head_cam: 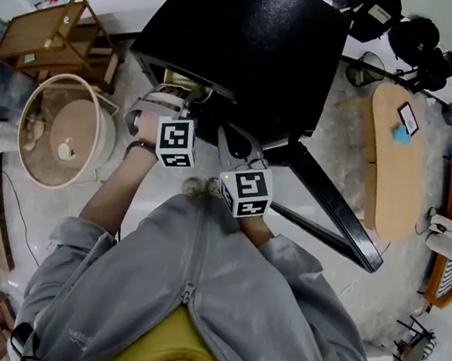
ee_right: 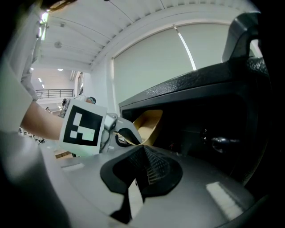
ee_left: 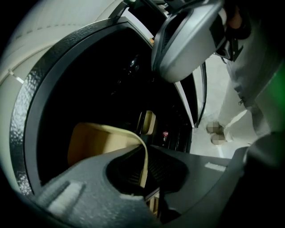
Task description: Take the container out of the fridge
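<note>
Grey sleeves [head_cam: 80,255] are seen nearest in the head view, with both grippers held out just ahead of them.

The left claw [ee_left: 144,176] is clamped on the tan container [ee_left: 95,140], whose thin rim is pinched between the pads.

The right claw [ee_right: 141,167] is drawn narrow, with the pads meeting at the tips and nothing held between them. It is kept just beside the left gripper, on its right.

The container is seen at the front of the open compartment of the black fridge [head_cam: 246,44], its body set against the dark interior. The fridge door [head_cam: 335,209] is swung open to the right.

Farther off, a round beige tub [head_cam: 61,130] is noted at left and an oval wooden tabletop [head_cam: 393,158] at right.
</note>
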Tool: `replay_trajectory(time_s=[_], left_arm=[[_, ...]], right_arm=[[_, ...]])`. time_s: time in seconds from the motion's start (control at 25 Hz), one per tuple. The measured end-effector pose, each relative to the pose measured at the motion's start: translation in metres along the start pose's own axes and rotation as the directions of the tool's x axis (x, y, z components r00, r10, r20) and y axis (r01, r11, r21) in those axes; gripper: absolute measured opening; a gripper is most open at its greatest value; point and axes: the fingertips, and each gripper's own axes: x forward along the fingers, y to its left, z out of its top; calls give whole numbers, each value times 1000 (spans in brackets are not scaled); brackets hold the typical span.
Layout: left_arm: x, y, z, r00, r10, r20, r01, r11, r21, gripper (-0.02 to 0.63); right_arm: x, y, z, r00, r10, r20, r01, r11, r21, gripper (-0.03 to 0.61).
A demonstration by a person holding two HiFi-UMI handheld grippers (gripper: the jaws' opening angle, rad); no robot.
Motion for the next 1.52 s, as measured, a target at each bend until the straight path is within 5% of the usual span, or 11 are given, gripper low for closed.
replay_trajectory(time_s=[0.52, 1.04, 1.28, 1.52], left_arm=[[-54, -51, 30, 994, -68, 86, 85, 974, -211, 11], [-100, -90, 6, 998, -17, 66, 45, 891, -452, 11], [-132, -72, -18, 988, 143, 57, -83, 803, -590, 12], [-166, -40, -35, 936, 351, 33, -226, 669, -708, 11]], right_arm=[[-7, 14, 4, 998, 66, 18, -65, 998, -20, 0], [-2, 62, 2, 977, 214, 3, -214, 974, -76, 0], [0, 83, 11, 971, 239, 27, -234, 964, -124, 0], [-2, 88, 36, 970, 223, 91, -207, 965, -163, 0]])
